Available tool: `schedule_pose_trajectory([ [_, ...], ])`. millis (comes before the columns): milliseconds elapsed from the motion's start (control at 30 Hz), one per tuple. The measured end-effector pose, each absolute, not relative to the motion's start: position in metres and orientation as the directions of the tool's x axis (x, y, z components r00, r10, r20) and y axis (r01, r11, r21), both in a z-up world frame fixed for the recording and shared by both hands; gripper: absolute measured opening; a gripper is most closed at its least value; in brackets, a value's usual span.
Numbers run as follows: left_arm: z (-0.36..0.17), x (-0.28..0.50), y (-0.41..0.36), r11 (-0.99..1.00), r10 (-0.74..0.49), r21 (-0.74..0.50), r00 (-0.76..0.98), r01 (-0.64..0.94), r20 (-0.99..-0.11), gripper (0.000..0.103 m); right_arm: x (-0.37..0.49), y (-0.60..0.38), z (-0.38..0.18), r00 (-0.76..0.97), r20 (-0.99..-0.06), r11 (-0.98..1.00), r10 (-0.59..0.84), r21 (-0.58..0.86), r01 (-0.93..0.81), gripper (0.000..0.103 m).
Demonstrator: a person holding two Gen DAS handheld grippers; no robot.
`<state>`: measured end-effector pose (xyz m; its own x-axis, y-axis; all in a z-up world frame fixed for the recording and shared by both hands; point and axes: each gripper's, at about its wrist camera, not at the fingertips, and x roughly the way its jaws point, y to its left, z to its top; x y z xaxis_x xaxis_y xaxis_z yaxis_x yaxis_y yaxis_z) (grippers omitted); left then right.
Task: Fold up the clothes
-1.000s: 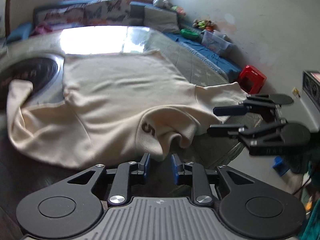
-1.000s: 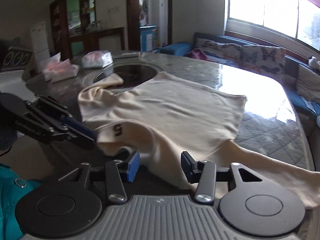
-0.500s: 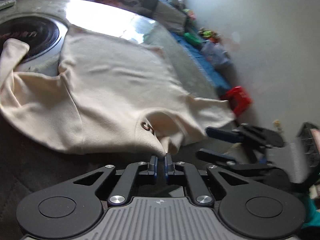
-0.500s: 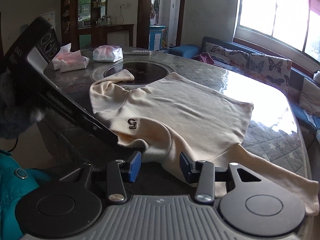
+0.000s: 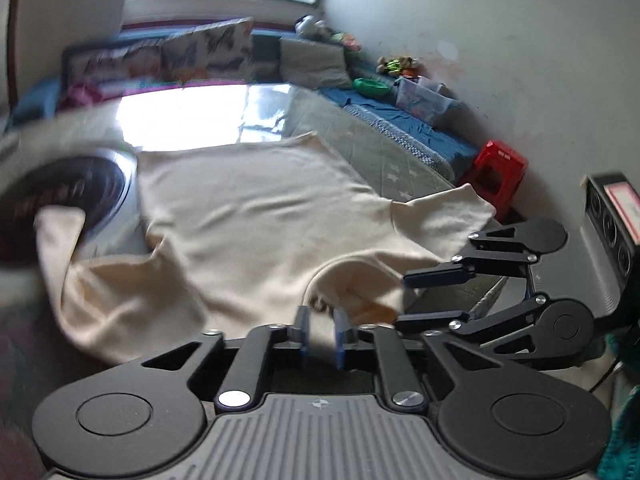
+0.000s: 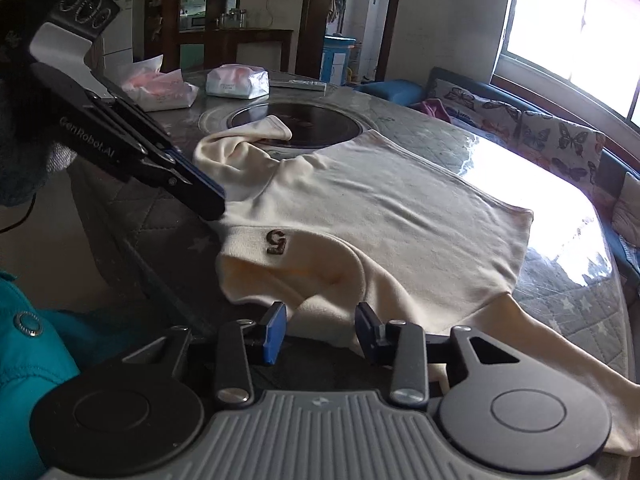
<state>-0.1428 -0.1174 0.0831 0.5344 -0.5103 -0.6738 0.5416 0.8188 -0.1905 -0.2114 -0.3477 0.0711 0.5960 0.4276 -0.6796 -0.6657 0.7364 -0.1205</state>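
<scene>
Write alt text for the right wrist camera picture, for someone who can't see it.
A cream sweater with a small "5" patch lies spread on a round quilted table. The open right claw hovers at its collar, while the left claw meets the shoulder from the left. Tissue packs sit behind.

Matt, soft cream cloth shirt (image 6: 384,216) lies on a glossy, glass-smooth table (image 6: 532,176); matt black plastic claws.

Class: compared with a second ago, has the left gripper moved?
Yes. In the right wrist view, the left gripper has risen and advanced over the sweater, toward the dark round inset.
</scene>
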Motion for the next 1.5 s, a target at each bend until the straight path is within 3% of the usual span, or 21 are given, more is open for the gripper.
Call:
schedule_pose_trajectory([
  [100,0.075,-0.139,-0.136,0.804,-0.497,-0.134,0.531,0.579,-0.686,0.037,-0.208,-0.345,0.068,0.597,-0.687,0.744,0.413,-0.123,-0.656,0.027],
  [200,0.062,-0.139,-0.149,0.793,-0.464,-0.066,0.530,0.606,-0.710,0.037,-0.204,-0.342,0.066,0.599,-0.695,0.752,0.399,-0.126,-0.647,0.011],
  [300,0.054,-0.140,-0.150,0.779,-0.444,-0.018,0.532,0.626,-0.721,0.034,-0.205,-0.345,0.069,0.602,-0.693,0.760,0.396,-0.119,-0.638,0.004],
  [400,0.054,-0.144,-0.143,0.760,-0.470,-0.023,0.524,0.650,-0.710,0.015,-0.211,-0.354,0.082,0.615,-0.677,0.766,0.404,-0.116,-0.632,0.002],
  [500,0.058,-0.147,-0.132,0.739,-0.523,-0.071,0.504,0.670,-0.687,0.009,-0.217,-0.362,0.092,0.577,-0.689,0.754,0.439,-0.067,-0.653,0.001],
  [633,0.059,-0.147,-0.125,0.712,-0.564,-0.112,0.470,0.693,-0.679,0.009,-0.221,-0.360,0.086,0.506,-0.735,0.700,0.451,-0.061,-0.712,0.004],
  [767,0.069,-0.144,-0.122,0.707,-0.593,-0.138,0.476,0.693,-0.649,0.009,-0.215,-0.361,0.095,0.553,-0.691,0.729,0.465,-0.056,-0.682,0.005],
  [900,0.075,-0.127,-0.128,0.742,-0.582,-0.145,0.522,0.654,-0.624,0.010,-0.191,-0.361,0.097,0.596,-0.660,0.771,0.458,-0.039,-0.636,0.007],
  [1167,0.035,-0.109,-0.134,0.772,-0.546,-0.190,0.479,0.607,-0.687,0.011,-0.171,-0.349,0.060,0.518,-0.731,0.749,0.443,-0.015,-0.662,0.010],
  [1267,0.043,-0.110,-0.118,0.773,-0.570,-0.224,0.493,0.594,-0.658,0.011,-0.175,-0.350,0.063,0.507,-0.736,0.732,0.449,-0.023,-0.681,0.013],
  [1367,0.054,-0.100,-0.098,0.827,-0.516,-0.187,0.584,0.530,-0.626,0.012,-0.169,-0.356,0.076,0.516,-0.719,0.740,0.466,-0.004,-0.673,0.025],
  [1500,0.057,-0.066,-0.063,0.924,-0.368,-0.166,0.690,0.344,-0.623,0.016,-0.152,-0.360,0.082,0.545,-0.700,0.765,0.462,0.003,-0.644,0.032],
])
